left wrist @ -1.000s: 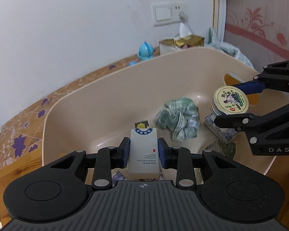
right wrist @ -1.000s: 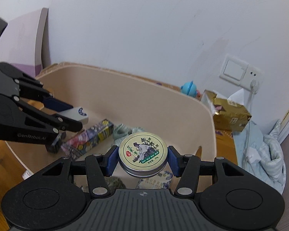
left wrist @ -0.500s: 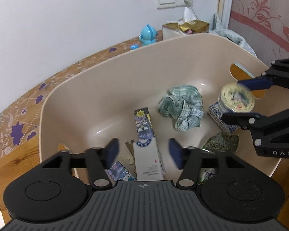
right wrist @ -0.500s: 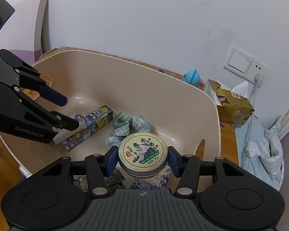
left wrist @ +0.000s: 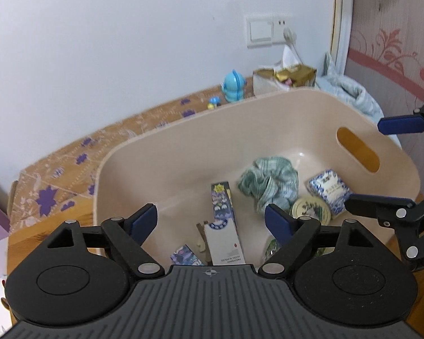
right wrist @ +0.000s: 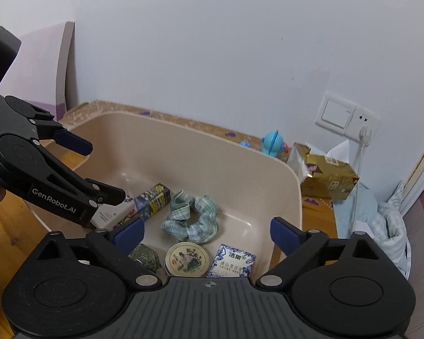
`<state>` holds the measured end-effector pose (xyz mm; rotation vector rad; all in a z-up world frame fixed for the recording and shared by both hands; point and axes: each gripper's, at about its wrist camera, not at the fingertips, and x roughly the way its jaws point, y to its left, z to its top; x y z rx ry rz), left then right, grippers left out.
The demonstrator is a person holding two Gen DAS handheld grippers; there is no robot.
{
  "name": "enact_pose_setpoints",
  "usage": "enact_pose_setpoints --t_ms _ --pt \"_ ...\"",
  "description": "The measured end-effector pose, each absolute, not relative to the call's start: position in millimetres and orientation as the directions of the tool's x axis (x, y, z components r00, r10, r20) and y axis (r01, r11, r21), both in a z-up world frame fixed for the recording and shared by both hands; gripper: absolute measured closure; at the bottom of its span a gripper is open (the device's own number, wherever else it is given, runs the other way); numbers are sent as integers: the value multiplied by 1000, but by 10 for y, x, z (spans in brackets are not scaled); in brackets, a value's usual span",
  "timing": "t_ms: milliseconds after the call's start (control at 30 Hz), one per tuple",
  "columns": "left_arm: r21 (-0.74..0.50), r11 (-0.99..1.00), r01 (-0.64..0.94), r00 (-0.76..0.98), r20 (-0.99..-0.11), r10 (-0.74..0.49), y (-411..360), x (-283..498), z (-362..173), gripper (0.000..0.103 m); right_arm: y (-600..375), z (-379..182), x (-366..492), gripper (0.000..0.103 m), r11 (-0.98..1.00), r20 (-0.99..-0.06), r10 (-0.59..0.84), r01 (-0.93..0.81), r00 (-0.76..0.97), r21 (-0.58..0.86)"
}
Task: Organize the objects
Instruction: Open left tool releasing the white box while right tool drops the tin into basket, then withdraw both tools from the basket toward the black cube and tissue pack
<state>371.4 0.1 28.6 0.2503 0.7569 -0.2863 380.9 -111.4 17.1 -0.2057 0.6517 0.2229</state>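
Observation:
A beige plastic tub [left wrist: 311, 104] [right wrist: 268, 166] sits on the wooden table. On its floor lie a white slim box [left wrist: 224, 243] [right wrist: 110, 215], a dark printed long box [left wrist: 222, 200] [right wrist: 152, 197], a green checked scrunchie [left wrist: 271, 180] [right wrist: 190, 217], a round tin [left wrist: 311, 210] [right wrist: 187, 258] and a blue-and-white tissue pack [left wrist: 329, 188] [right wrist: 231, 261]. My left gripper [left wrist: 211, 221] [right wrist: 104, 169] hovers above the white box, jaws opening, nothing between them. My right gripper [right wrist: 207, 233] [left wrist: 381, 163] hangs over the tin, jaws opening wide and empty.
Behind the tub stand a blue toy figure [left wrist: 234, 86] [right wrist: 273, 142] and a gold tissue box [left wrist: 292, 77] [right wrist: 328, 175]. A wall socket with a plugged cable [right wrist: 364, 132] is at the right. Pale blue bedding [right wrist: 381, 226] lies beside the table. A green packet [right wrist: 145, 257] lies in the tub.
Both grippers opened and rose. The left let go of the white box, which now lies on the tub floor. The right released the round tin, which now rests beside the tissue pack.

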Motion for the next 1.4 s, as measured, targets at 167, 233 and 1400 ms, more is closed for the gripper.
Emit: enact_pose_setpoints --t_ms 167,233,1400 --pt "115 933 341 717 -673 -179 45 3554 452 15 -1151 259 3700 0 960 -594 149 -260 790 -105" --pt "108 937 333 725 -664 -181 76 3499 502 15 -1181 279 3659 0 961 -586 152 -258 796 -101" --pt "22 960 278 730 -655 -197 592 2441 170 13 -1136 -132 2890 0 964 -645 189 -265 741 -22"
